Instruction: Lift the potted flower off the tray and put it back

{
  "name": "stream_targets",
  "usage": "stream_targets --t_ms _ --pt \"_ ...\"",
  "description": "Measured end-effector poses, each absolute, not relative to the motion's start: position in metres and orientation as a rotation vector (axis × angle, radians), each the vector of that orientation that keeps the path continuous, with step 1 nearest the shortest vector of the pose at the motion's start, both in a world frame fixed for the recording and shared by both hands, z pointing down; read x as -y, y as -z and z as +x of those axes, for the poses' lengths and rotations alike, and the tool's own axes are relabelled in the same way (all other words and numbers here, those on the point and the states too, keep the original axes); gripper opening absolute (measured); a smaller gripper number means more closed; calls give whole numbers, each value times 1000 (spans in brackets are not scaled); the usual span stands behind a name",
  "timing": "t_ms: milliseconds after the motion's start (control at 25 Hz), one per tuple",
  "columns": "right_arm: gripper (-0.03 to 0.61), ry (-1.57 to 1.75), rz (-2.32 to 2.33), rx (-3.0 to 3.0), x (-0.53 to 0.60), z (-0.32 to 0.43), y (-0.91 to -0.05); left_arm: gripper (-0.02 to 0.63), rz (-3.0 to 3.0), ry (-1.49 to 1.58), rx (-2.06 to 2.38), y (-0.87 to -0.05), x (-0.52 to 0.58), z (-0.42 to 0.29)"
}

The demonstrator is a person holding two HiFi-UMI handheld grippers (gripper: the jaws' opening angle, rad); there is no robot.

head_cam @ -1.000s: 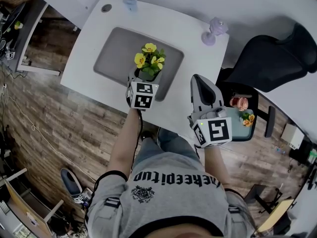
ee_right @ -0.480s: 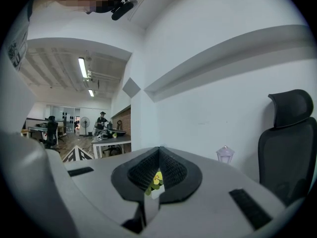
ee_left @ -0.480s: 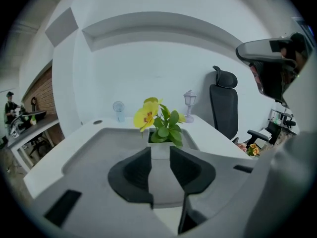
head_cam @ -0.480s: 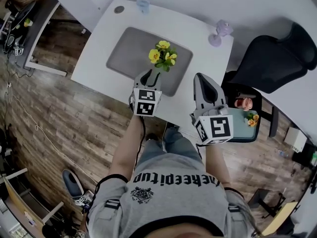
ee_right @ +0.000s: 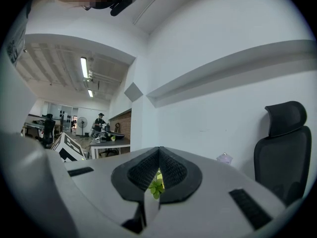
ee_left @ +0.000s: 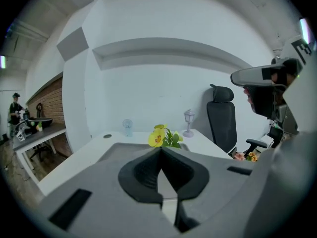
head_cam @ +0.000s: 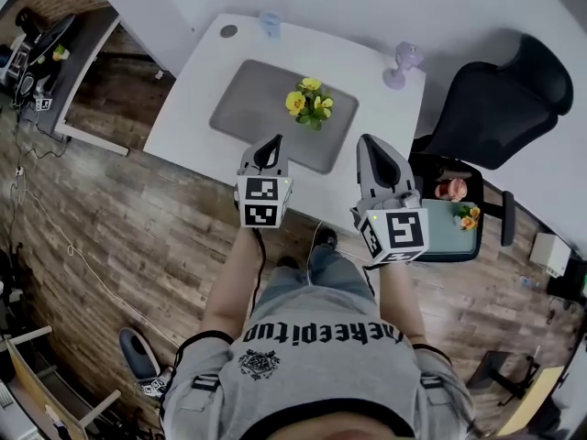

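The potted flower (head_cam: 310, 104), yellow blooms over green leaves, stands upright on the grey tray (head_cam: 248, 108) on the white table (head_cam: 188, 117). My left gripper (head_cam: 272, 142) hangs at the table's near edge, short of the pot, shut and holding nothing. In the left gripper view the flower (ee_left: 162, 137) shows just beyond the closed jaw tips of the left gripper (ee_left: 161, 149). My right gripper (head_cam: 369, 141) is shut and empty, to the right of the tray. In the right gripper view the right gripper (ee_right: 159, 148) has its tips together, with green leaves (ee_right: 157, 186) visible behind them.
A lavender lantern ornament (head_cam: 402, 62) and a small blue glass (head_cam: 270, 21) stand at the table's far side, near a cable hole (head_cam: 228, 31). A black office chair (head_cam: 500, 108) is at the right. A teal tray with small pots (head_cam: 454, 216) sits beside it.
My left gripper has drawn back from the pot toward the table's near edge and risen. The right gripper has also pulled back slightly. The flower stays on the tray.
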State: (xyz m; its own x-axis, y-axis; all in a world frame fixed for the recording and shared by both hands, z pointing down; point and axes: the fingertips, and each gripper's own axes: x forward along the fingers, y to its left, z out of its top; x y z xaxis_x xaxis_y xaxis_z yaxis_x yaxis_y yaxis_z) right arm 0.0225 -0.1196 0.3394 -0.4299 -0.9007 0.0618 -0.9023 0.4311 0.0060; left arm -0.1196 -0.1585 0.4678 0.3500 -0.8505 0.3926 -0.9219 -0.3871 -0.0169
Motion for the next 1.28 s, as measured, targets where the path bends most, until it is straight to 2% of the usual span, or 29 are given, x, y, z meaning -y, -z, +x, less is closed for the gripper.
stream_targets --t_ms 760,1280 --pt "2 95 1748 2581 64 6 -300 3 2602 -113 1683 -336 94 -152" --pt "2 175 1893 2553 15 14 -270 3 2702 64 1767 -282 44 -179"
